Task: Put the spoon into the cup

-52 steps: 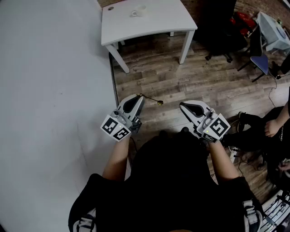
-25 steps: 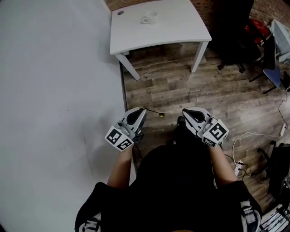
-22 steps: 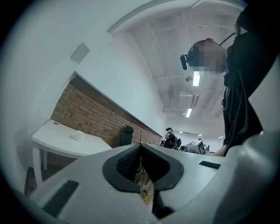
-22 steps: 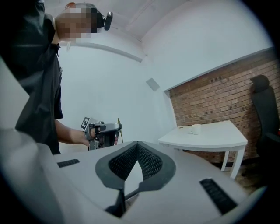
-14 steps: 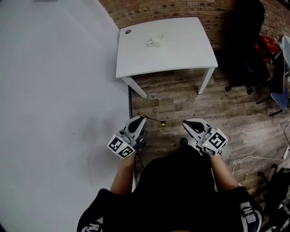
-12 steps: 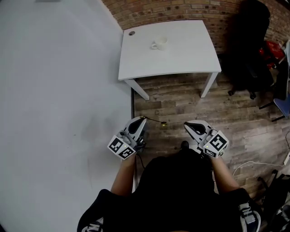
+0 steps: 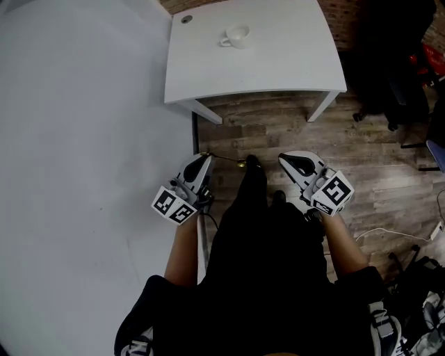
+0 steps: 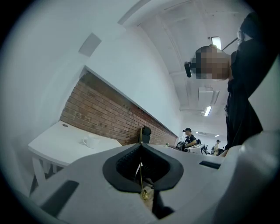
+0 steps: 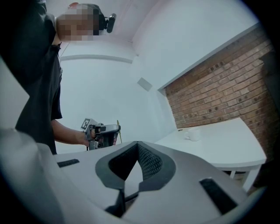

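the spoon (image 7: pixel 226 159) is held by one end in the clamped left gripper (image 7: pixel 201 162), the right gripper (image 7: pixel 290 161) is closed and empty, and the cup (image 7: pixel 237 35) on the white table (image 7: pixel 278 66), well ahead, must be approached before lowering is attempted.

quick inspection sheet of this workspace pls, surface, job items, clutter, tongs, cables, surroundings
surface: white rectangular table, ahead of the person
job's things: white ceramic cup upright on the table; thin gold metal spoon held in left tongs, not in cup
clutter: small dark round spot at table corner
grippers: left tongs shut on spoon; right tongs shut, empty
cables: white cable on floor, right side
surroundings: wood plank floor, white wall, red brick wall
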`<state>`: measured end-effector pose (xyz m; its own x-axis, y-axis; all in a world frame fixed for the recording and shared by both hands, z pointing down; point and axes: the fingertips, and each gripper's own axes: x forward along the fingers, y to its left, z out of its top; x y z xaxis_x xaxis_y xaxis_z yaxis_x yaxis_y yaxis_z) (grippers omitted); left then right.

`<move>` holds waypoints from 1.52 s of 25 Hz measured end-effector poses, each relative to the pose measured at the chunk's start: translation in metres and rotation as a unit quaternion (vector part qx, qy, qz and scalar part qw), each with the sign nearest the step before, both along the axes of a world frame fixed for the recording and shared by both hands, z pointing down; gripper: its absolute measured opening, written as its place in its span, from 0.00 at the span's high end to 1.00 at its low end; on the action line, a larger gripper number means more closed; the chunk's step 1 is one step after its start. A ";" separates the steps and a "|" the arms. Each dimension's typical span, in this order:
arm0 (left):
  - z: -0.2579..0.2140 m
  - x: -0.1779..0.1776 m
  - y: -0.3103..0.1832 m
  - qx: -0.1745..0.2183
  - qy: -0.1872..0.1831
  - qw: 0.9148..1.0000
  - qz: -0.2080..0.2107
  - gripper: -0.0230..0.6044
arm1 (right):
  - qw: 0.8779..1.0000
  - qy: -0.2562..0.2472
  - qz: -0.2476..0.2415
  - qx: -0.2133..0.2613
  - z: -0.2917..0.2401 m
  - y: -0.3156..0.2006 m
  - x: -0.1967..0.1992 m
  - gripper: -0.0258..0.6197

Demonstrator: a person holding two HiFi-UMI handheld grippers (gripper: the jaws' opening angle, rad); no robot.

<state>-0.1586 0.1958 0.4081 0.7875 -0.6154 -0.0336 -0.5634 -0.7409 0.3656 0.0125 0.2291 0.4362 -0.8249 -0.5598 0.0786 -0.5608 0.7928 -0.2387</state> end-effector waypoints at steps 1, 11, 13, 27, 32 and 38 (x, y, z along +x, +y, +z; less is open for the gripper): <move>0.003 -0.002 -0.013 -0.003 0.000 1.000 0.001 0.93 | 1.000 0.001 0.005 -0.001 0.001 -0.012 0.002 0.95; -0.001 -0.006 -0.162 -0.004 0.047 0.999 0.024 0.93 | 0.997 0.043 0.053 -0.032 -0.006 -0.136 0.016 0.95; -0.001 -0.007 -0.189 -0.007 0.054 0.998 0.036 0.93 | 0.996 0.052 0.065 -0.031 -0.012 -0.163 0.015 0.95; -0.001 -0.007 -0.312 0.003 0.049 0.998 0.030 0.93 | 0.997 0.072 0.038 0.012 -0.016 -0.299 0.011 0.95; -0.019 0.001 -0.349 0.012 0.037 0.999 -0.007 0.93 | 0.998 0.047 0.020 0.039 -0.029 -0.356 0.030 0.95; -0.053 0.017 -0.392 0.049 0.017 0.998 -0.028 0.93 | 0.997 0.037 0.002 0.072 -0.048 -0.413 0.053 0.95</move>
